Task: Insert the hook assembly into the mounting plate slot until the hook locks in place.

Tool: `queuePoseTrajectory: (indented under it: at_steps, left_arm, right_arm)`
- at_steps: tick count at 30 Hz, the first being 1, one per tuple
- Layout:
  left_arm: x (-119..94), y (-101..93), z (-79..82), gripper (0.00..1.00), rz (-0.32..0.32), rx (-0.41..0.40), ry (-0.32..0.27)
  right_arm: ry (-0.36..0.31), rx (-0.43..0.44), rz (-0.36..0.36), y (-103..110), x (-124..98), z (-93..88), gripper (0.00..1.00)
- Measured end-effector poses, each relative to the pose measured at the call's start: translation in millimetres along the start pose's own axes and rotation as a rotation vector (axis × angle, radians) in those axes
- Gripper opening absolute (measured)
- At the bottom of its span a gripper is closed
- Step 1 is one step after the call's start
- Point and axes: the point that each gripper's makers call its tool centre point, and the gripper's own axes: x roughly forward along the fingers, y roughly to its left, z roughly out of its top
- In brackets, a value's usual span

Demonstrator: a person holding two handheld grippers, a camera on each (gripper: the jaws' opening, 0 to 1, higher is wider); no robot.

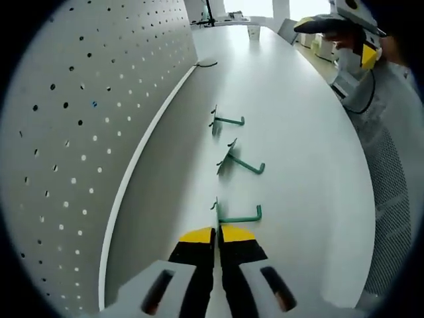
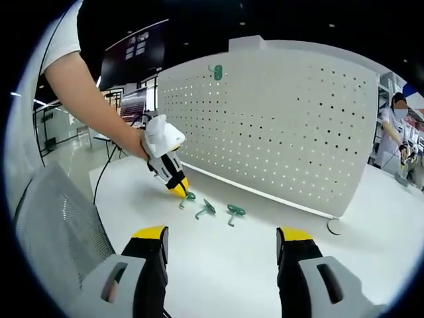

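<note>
Three green hooks lie in a row on the white table (image 1: 298,132): the nearest hook (image 1: 238,216), a middle hook (image 1: 241,163) and a far hook (image 1: 229,121). My left gripper (image 1: 216,233) has its yellow-tipped jaws shut, with nothing between them, just short of the nearest hook. The white pegboard (image 1: 73,132) stands along the left. In the right gripper view a hand holds the left gripper (image 2: 179,189) beside the nearest hook (image 2: 189,196), with the other two hooks (image 2: 207,210) (image 2: 234,211) beyond it. A fourth green hook (image 2: 216,71) hangs high on the pegboard (image 2: 285,126). My right gripper (image 2: 222,238) is open and held back.
The table's curved edge (image 1: 361,199) runs along the right, with a mesh chair (image 1: 391,192) beyond it. A mesh chair back (image 2: 53,225) fills the lower left. A round foot (image 2: 336,226) sits at the pegboard's corner. A person (image 2: 397,126) stands at the far right.
</note>
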Motion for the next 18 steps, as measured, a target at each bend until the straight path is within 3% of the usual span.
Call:
queuePoseTrajectory:
  at_steps: [2,5,12,18]
  left_arm:
    - [0,-4.1,1.9,0.01,-0.021,-0.057,-0.026]
    - [0,-3.3,2.5,0.01,-0.009,-0.044,-0.033]
    - [-7,-2.7,8.8,0.01,0.006,-0.117,-0.107]
    - [-29,1.4,36.6,0.01,0.051,-0.184,-0.283]
  right_arm:
    - [-0.002,-0.003,0.0,0,0,0.8,0.64]
    - [-0.001,-0.001,0.005,1,1,0.4,0.64]
    - [-0.019,-0.001,0.0,0,-1,4.1,0.64]
    - [-0.041,-0.002,-0.003,0,-2,9.3,0.63]
